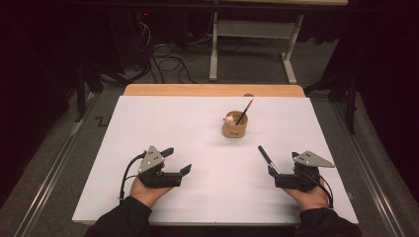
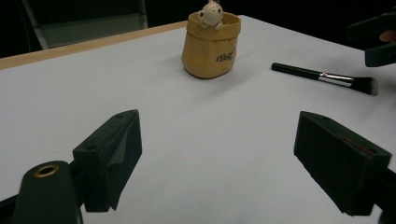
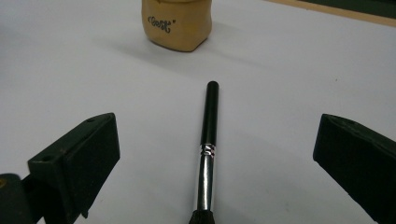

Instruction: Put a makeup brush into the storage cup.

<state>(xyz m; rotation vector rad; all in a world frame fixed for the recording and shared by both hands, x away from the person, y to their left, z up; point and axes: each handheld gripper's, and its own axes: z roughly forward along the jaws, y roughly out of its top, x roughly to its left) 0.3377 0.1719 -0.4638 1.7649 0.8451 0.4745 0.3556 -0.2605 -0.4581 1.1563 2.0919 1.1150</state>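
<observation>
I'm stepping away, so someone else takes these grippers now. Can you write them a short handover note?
Left gripper: open, holding nothing, resting on the white sheet.
Right gripper: open, jaws on either side of the makeup brush, not gripping it.
Brush lies flat on the sheet, handle pointing toward the tan cup.
Cup stands upright mid-table and already holds a pencil and a small figure.
Done: nothing with the brush yet.
Left, probably: close on the brush, lift it, put it in the cup.
</observation>
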